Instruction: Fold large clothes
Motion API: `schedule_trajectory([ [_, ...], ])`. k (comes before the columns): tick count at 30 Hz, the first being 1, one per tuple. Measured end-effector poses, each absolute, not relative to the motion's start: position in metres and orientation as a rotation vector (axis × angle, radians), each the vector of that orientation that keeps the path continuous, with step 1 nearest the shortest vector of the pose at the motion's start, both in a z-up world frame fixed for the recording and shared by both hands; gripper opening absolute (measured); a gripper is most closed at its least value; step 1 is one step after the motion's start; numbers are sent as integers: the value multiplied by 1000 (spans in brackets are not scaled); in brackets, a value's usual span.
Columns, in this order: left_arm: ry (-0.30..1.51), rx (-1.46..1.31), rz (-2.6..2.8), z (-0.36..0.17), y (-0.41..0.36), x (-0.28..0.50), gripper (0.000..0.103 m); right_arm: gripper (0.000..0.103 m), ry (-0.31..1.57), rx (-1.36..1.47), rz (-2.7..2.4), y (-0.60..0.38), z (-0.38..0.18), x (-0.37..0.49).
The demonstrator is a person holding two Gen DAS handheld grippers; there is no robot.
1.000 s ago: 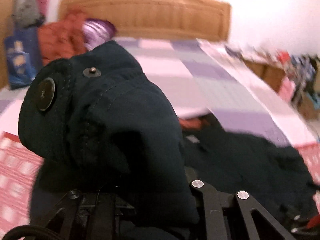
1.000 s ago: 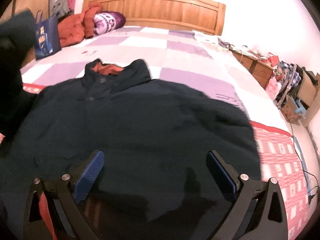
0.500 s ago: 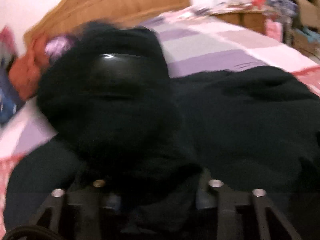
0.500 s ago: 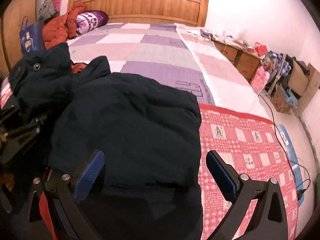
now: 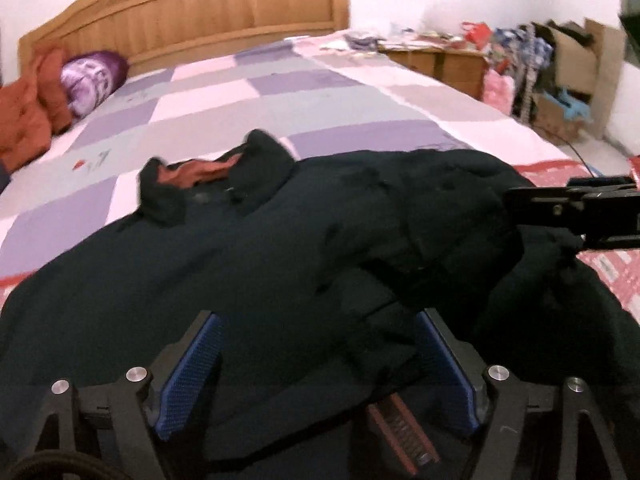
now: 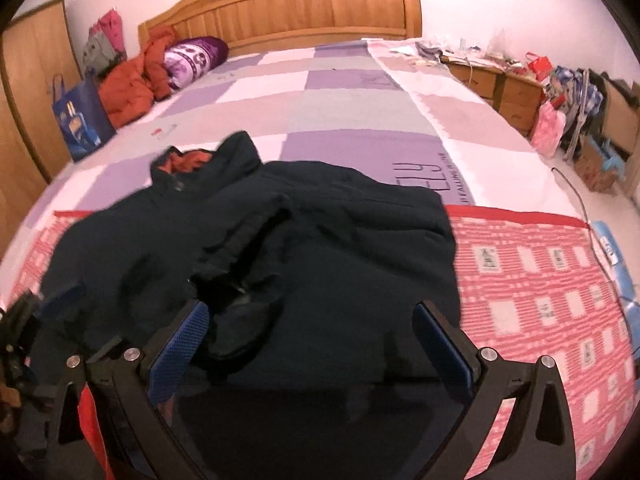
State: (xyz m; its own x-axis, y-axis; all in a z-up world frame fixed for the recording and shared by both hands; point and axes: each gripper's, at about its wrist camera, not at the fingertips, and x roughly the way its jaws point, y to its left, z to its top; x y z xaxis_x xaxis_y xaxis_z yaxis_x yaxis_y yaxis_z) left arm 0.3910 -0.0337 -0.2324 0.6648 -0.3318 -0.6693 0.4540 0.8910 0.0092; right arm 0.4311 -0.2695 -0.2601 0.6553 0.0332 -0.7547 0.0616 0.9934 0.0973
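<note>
A dark navy jacket (image 5: 304, 248) with an orange-lined collar (image 5: 200, 170) lies spread on the bed. One sleeve (image 6: 244, 240) is laid across its front, the cuff (image 6: 240, 332) ending near my right gripper. My left gripper (image 5: 320, 364) hovers low over the jacket, its jaws opening. Loose fabric lies between the blue pads (image 5: 192, 376), which do not press on it. My right gripper (image 6: 312, 340) stands open above the jacket's lower part with nothing gripped. It shows in the left wrist view as the right gripper (image 5: 572, 208), and the left gripper (image 6: 24, 320) shows at the right wrist view's left edge.
The bed (image 6: 344, 92) has a purple checked cover and a red patterned blanket (image 6: 540, 280) near me. An orange garment (image 6: 132, 80), a purple pillow (image 6: 196, 54) and a blue bag (image 6: 78, 120) sit by the headboard. Cluttered drawers and boxes (image 6: 560, 92) line the right side.
My left gripper carried the sleeve's cuff across and down onto the jacket front, then opened and let it go. The right gripper stayed open while its view swung left across the jacket.
</note>
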Motion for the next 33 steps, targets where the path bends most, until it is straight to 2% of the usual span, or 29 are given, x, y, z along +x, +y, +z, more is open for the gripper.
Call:
schedule_trajectory([
  [6,759,184,-303,-252,12,387,83,103,872,222,37,-258,-255,437],
  [13,778,202,-124,-268,74,396,83,103,757,197,138,-229,-229,428],
  [17,817,159,-17,-283,113,403,85,103,1000,132,64,-214,-285,461],
  [19,831,122,4,-289,128,404,85,92,1073,186,85,-212,-306,469],
  [21,852,98,83,-299,150,402,85,62,1046,216,132,-208,-309,470],
  [23,878,50,135,-305,169,401,85,44,1024,196,169,-201,-306,472],
  [26,933,14,264,-323,200,403,85,38,959,126,178,-194,-289,473],
  [31,973,-117,339,-337,240,407,85,38,803,43,135,-200,-258,466],
  [32,968,-108,340,-335,238,408,85,38,826,42,128,-204,-263,468],
  [33,961,-102,330,-332,236,407,85,38,931,56,141,-206,-283,478],
])
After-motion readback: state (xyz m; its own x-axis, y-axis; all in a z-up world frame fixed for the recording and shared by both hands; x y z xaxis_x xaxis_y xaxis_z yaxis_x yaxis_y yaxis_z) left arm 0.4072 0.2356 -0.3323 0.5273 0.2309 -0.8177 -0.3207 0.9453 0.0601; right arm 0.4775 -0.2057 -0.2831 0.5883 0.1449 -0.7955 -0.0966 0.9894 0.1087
